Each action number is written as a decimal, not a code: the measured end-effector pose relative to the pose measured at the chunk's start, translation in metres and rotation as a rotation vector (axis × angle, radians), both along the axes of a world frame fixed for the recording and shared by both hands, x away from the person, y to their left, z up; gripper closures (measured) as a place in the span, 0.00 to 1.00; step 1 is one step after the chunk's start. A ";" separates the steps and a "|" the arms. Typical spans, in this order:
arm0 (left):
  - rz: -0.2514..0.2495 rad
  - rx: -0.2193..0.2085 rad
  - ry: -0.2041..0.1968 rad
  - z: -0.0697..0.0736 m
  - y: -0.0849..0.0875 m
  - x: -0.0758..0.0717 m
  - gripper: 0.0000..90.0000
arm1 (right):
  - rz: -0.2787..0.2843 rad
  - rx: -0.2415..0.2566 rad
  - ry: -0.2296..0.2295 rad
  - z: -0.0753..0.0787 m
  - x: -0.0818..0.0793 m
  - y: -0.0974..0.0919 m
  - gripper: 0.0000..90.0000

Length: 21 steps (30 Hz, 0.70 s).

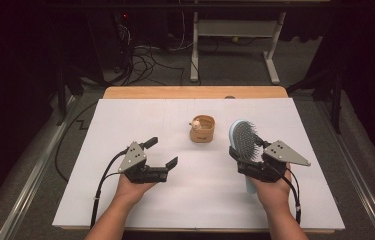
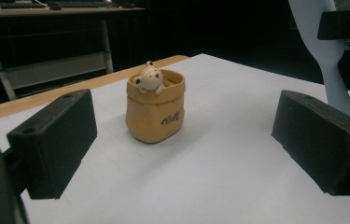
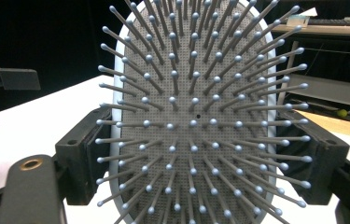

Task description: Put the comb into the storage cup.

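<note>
Hairbrush: a pale blue oval paddle hairbrush (image 1: 242,142) with a grey perforated cushion and ball-tipped pins, held off the white table sheet on the right side of the table, near the person.
Long axis: runs toward and away from the person; the head points to the far edge, and the handle end shows below the right hand (image 1: 275,187).
Bristle face: in the right gripper view the pins (image 3: 193,123) point straight back at the camera, so the brush face is turned toward the gripper body.
Right gripper: the right gripper (image 1: 249,161) is clamped across the width of the brush head, one black jaw on each long edge.
Pot: a small tan sack-shaped pot (image 1: 202,128) with a cream bear figure (image 2: 148,78) peeking over its rim, standing upright on the sheet just left of the brush head and a little farther from the person, apart from it.
Left gripper: the left gripper (image 1: 163,152) hangs spread wide and empty, its jaws framing the pot in the left gripper view but well short of it.
Deciding relation: the pot lies ahead and to the right of the left gripper, between the two hands; I judge the free left gripper the better placed to reach it.
Table: a white sheet (image 1: 125,195) over a wooden tabletop (image 1: 195,93).
</note>
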State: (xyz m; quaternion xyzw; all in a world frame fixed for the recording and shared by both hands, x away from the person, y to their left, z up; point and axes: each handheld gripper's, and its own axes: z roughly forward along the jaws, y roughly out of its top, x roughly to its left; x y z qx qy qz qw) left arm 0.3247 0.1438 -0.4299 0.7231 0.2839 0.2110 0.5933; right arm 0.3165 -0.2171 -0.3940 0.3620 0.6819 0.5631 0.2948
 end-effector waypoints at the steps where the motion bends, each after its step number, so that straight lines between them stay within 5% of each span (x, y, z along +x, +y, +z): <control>1: -0.002 -0.002 0.001 0.000 -0.001 0.000 0.08 | 0.002 0.001 0.000 0.000 0.000 0.000 0.23; 21: -0.088 0.029 -0.014 -0.002 -0.023 -0.016 0.08 | 0.025 -0.022 -0.028 0.000 -0.005 0.013 0.23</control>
